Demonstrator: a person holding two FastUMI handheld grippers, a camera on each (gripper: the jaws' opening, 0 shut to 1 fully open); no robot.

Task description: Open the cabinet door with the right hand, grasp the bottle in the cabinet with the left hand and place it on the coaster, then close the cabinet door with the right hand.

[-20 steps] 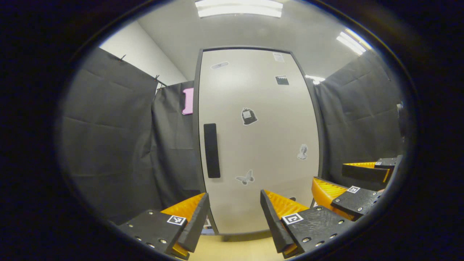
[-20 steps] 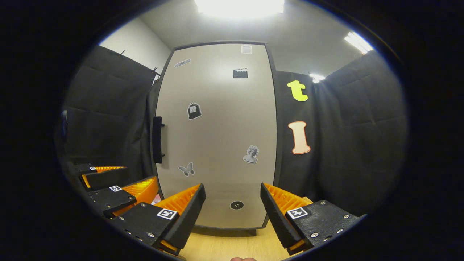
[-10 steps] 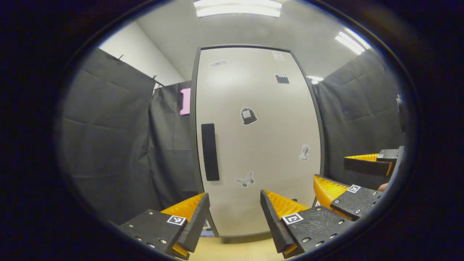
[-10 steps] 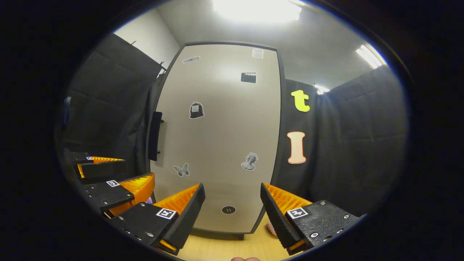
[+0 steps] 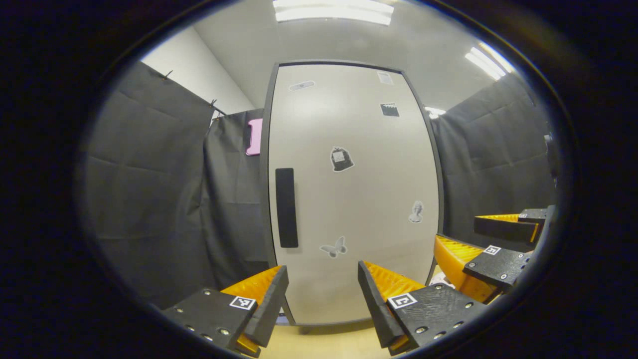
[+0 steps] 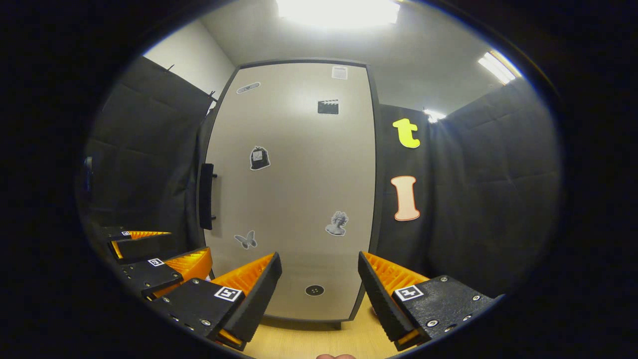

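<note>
Both claws have barely shifted: left claw and right claw gape wide, empty, before the shut cabinet door, handle at nine o'clock; bottle hidden.

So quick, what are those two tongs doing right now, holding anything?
Left tongs: open, holding nothing, facing the closed cabinet door.
Right tongs: open, holding nothing.

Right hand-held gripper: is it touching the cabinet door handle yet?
Apart. In the right gripper view the right hand-held gripper is open, holds nothing, and the handle sits well up and left on the closed cabinet door.
</note>
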